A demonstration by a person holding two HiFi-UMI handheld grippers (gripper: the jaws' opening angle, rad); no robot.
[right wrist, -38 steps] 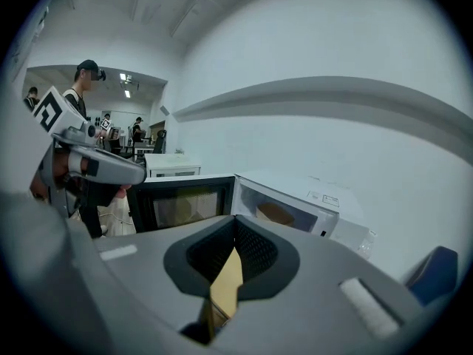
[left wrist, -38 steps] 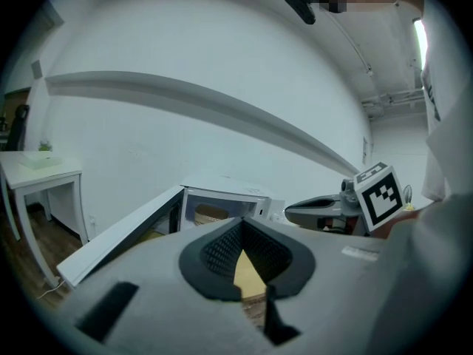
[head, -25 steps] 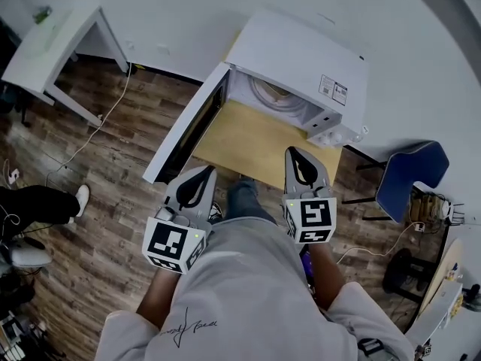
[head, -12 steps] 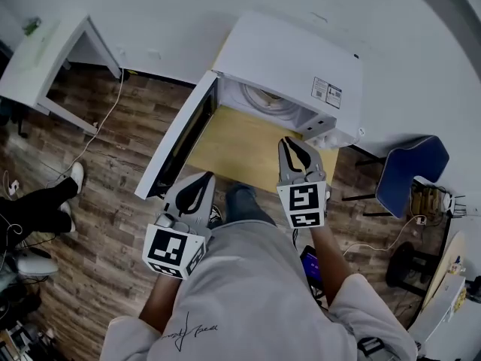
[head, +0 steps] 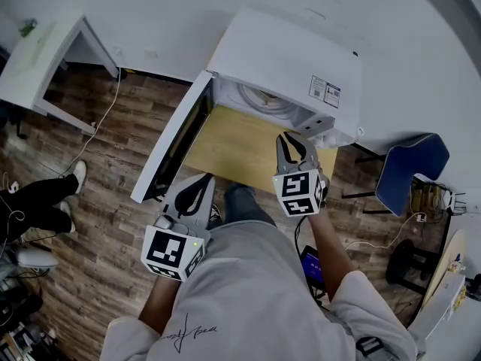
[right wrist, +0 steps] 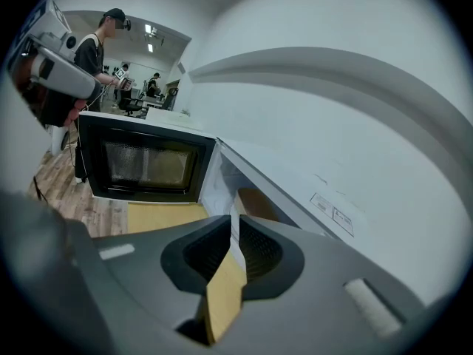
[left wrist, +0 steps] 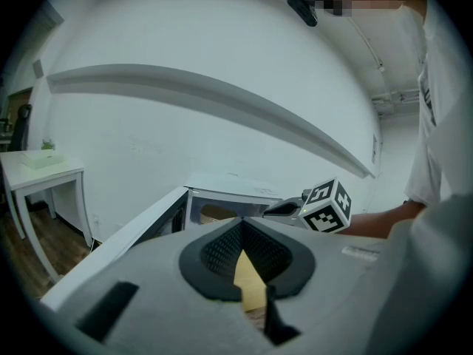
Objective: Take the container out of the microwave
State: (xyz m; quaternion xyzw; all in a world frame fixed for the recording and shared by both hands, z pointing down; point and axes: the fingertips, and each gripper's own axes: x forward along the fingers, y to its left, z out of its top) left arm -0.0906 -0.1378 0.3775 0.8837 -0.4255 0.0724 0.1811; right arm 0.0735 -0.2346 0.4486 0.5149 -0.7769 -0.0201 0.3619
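A white microwave (head: 289,59) stands on a wooden table (head: 233,145) with its door (head: 176,145) swung open to the left. In its cavity sits a round pale container (head: 264,102), which appears tan in the right gripper view (right wrist: 255,202). My right gripper (head: 291,138) hovers over the table just in front of the opening. Its jaws have just been opening; they stand slightly apart (right wrist: 234,220) with nothing between them. My left gripper (head: 203,180) hangs back at the table's near edge, its tips together (left wrist: 240,222) and empty.
A white side table (head: 45,47) stands at the far left, and a blue chair (head: 409,175) is to the right of the microwave. Another person's legs (head: 37,205) are on the wooden floor at the left. Cables trail across the floor.
My right gripper has moved forward and lower toward the microwave opening, rolling as it went, and its jaws have parted a little. The left gripper has stayed nearly in place.
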